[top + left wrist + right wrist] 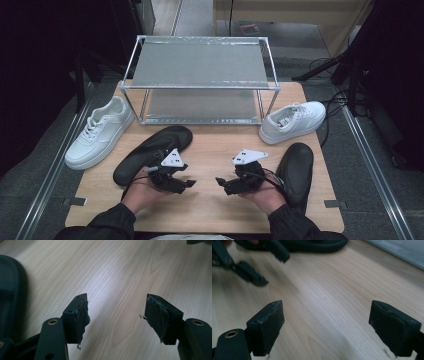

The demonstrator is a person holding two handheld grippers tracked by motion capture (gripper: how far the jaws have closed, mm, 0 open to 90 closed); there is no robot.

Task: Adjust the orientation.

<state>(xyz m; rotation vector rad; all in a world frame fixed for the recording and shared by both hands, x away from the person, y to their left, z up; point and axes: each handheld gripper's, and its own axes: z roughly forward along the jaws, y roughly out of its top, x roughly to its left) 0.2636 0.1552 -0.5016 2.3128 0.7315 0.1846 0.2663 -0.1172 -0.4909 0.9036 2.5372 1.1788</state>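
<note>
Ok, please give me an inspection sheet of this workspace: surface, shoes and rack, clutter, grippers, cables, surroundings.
Surface: wooden table, bare between the hands.
Job's things: two black shoes and two white sneakers lie on the table; both shelves of the metal rack are bare.
Clutter: nothing seen.
Grippers: left gripper and right gripper open, holding nothing, above the wood.
Cables: black cables on the floor at right.
Surroundings: grey floor, dark edges.

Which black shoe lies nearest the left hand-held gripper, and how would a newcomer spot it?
Start at the two-tier metal shoe rack on the wooden table. The black leather shoe lies angled before its left front corner; unlike the white sneaker beside it, it is dark.
</note>
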